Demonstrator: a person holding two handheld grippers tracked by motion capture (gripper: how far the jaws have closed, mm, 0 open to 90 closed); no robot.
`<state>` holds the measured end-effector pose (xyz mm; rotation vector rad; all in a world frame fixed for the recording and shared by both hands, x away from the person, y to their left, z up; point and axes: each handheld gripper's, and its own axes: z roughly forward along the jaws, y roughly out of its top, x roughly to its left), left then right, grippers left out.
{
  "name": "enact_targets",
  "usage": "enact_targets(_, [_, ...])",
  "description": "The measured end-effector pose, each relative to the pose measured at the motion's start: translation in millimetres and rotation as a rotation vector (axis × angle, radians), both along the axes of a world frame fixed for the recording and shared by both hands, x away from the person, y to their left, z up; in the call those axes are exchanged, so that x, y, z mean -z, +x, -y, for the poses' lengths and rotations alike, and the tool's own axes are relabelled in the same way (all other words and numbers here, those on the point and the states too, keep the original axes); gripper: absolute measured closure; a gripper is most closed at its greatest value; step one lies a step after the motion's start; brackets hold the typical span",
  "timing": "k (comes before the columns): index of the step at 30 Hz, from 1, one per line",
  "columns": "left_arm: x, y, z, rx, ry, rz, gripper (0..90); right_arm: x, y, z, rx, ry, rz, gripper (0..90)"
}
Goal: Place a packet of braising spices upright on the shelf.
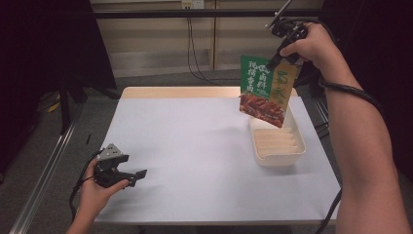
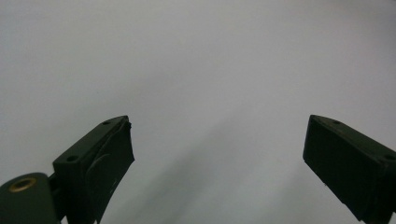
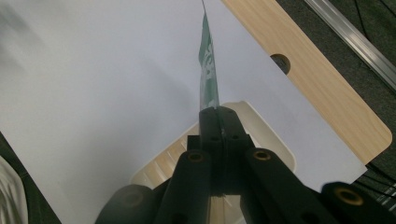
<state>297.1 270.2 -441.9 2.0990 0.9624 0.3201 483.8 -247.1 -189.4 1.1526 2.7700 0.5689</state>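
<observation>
While the right gripper (image 1: 275, 59) is hanging high over the far right of the desk (image 1: 195, 146), its fingers (image 3: 219, 122) are pressing together on the top edge of a green and tan snack packet (image 1: 265, 90), which is dangling below them with its lower corner just above the far end of the cream ribbed tray (image 1: 277, 141). Judging from this, the packet is being carried toward the tray, and doing it well is likely meaning lowering slowly so the limp packet is not swinging, and lining its flat face up with the tray's long side before letting go. Because the packet is hanging tilted, its bottom edge could catch on the tray's near rim and fold over; keeping the fingers directly above the tray's middle should be helping with that. In the right gripper view the packet (image 3: 208, 70) is running edge-on straight out from the fingers, with the tray (image 3: 252, 126) lying beneath them.

Well apart, near the front left corner of the desk, the left gripper (image 1: 129, 175) is resting low with its fingers (image 2: 107, 158) standing wide apart and nothing between them. Nothing is lying between the right fingers and the tray; a wooden strip (image 1: 195, 91) is showing beyond them, along the desk's far edge.
</observation>
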Motion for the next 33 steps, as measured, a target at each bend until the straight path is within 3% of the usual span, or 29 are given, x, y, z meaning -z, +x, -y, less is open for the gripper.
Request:
enact_targets(16, [0.3, 0.7, -0.3, 0.002, 0.01, 0.0, 8.2, 4.5, 2.2, 25.5, 0.005, -0.019, 0.01, 90.0])
enact_targets(33, [0.8, 0.3, 0.2, 0.001, 0.011, 0.001, 8.2, 15.7, 6.6, 31.1, -0.009, -0.033, 0.013, 90.0])
